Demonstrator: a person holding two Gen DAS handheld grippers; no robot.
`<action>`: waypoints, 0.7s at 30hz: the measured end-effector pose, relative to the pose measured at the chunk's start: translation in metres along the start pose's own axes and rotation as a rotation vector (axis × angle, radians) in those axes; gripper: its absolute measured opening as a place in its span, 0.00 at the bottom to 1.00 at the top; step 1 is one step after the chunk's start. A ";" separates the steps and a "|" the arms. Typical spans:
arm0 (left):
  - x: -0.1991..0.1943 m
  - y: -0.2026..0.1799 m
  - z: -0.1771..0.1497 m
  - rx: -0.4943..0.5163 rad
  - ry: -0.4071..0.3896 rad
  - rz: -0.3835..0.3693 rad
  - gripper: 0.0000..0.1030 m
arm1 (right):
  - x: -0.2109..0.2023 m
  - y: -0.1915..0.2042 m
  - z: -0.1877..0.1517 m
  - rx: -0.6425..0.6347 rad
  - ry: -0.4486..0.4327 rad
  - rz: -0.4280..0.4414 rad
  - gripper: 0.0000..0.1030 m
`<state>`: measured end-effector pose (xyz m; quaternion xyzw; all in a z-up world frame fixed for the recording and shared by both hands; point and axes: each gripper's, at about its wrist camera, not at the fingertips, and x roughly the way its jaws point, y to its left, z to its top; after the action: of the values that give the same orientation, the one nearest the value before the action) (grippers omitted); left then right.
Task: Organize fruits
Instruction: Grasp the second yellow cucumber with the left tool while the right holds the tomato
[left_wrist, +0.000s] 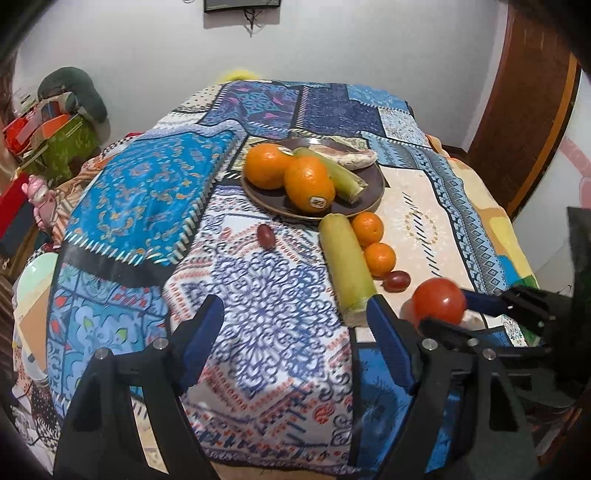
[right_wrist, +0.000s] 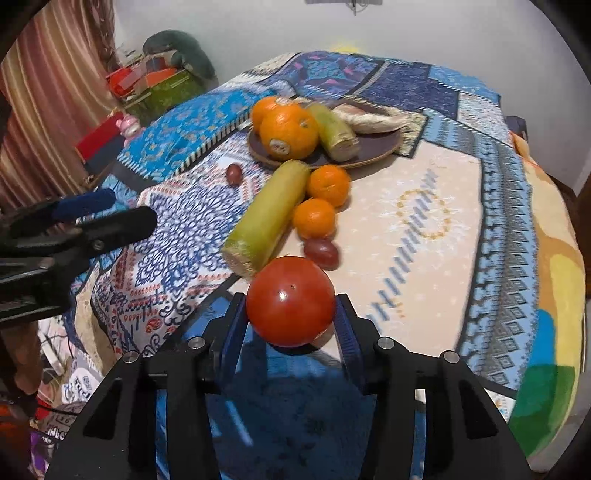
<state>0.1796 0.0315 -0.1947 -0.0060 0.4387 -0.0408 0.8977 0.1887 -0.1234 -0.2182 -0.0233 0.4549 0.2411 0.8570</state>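
sticker on front orange (left_wrist: 309, 189) on plate (left_wrist: 373, 192): print too blurred; no legible text.

A home room: patchwork tablecloth (left_wrist: 288, 280), striped curtain (right_wrist: 48, 110), toys.

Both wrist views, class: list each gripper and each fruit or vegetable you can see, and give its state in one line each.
Right gripper: shut on the tomato.
Left gripper: open, holding nothing.
Plate: holds two large oranges and a green stalk piece.
Long green stalk: lying on the cloth, off the plate.
Two small oranges: on the cloth beside it.
Two grapes: loose on the cloth.
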 end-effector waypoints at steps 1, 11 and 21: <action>0.003 -0.003 0.002 0.007 0.003 -0.001 0.77 | -0.003 -0.004 0.001 0.005 -0.009 -0.008 0.43; 0.041 -0.027 0.018 0.045 0.049 -0.021 0.77 | -0.025 -0.045 0.012 0.081 -0.081 -0.053 0.43; 0.080 -0.029 0.033 0.022 0.110 -0.034 0.56 | -0.025 -0.057 0.014 0.103 -0.100 -0.022 0.43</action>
<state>0.2530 -0.0046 -0.2362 -0.0015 0.4867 -0.0610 0.8714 0.2128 -0.1797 -0.2007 0.0282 0.4229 0.2088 0.8814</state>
